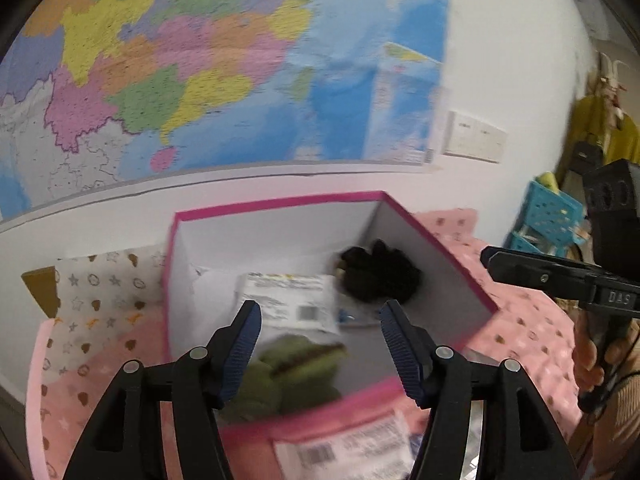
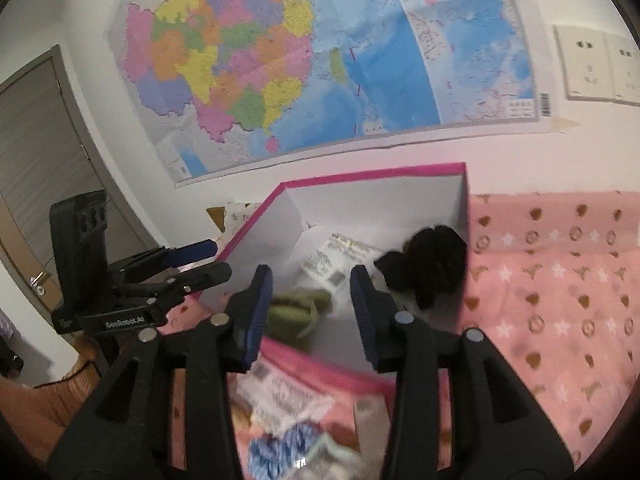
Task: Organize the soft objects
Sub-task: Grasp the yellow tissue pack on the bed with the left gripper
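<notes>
Left wrist view: left gripper (image 1: 320,328) jaws apart, empty, over pink box (image 1: 452,272); right gripper (image 2: 312,300) likewise.

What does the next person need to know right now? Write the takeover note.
Left hand-held gripper: open, empty, above the near part of the pink box.
Right hand-held gripper: open, empty, above the near rim of the same box.
In the box: green plush near the front wall, black fuzzy item in the far right corner, white labelled bag in the middle.
Left outside, in front of the box on the pink blanket: a blue-and-white knitted item and labelled bags.
Done: three items boxed. Left: box the rest.
</notes>
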A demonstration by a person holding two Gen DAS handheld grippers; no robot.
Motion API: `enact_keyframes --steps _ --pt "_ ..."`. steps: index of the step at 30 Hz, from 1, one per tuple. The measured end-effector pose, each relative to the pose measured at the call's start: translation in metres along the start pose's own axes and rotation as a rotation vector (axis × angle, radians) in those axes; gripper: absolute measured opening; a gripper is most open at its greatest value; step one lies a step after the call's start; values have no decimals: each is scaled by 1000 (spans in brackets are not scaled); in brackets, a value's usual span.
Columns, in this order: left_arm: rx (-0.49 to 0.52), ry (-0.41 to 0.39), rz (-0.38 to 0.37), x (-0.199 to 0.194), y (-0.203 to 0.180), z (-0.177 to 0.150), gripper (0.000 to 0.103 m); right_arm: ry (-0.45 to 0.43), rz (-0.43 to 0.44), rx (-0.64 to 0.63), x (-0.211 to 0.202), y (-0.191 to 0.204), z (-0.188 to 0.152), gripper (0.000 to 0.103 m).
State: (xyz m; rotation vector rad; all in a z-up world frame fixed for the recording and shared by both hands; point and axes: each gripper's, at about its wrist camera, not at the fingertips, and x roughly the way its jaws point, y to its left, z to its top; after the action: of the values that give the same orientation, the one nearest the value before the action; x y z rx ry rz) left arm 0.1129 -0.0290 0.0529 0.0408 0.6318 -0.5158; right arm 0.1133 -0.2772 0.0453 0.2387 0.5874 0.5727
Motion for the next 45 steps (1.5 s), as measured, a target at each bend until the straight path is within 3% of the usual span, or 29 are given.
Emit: enact_keyframes --steps 7,14,32,34,36,42,45 --pt "30 33 -64 -7 -35 -33 64 51 -108 -10 -24 -5 -48 47" --pt "16 122 -130 10 -60 -66 64 149 -176 -16 -14 -9 -86 50" --pt "-8 206 -112 27 -73 -89 64 216 -249 -99 21 -6 -90 50" --pt "-8 208 -111 27 -73 -90 64 226 -261 -111 25 -7 -90 44" --pt "-10 212 -115 28 -73 -90 64 240 -269 -120 28 -8 -91 29" --pt "-16 221 -139 32 -74 -89 64 220 -272 -103 19 -14 -92 25" --pt "-23 228 -175 34 -75 -89 64 175 -228 -59 4 -15 -87 25"
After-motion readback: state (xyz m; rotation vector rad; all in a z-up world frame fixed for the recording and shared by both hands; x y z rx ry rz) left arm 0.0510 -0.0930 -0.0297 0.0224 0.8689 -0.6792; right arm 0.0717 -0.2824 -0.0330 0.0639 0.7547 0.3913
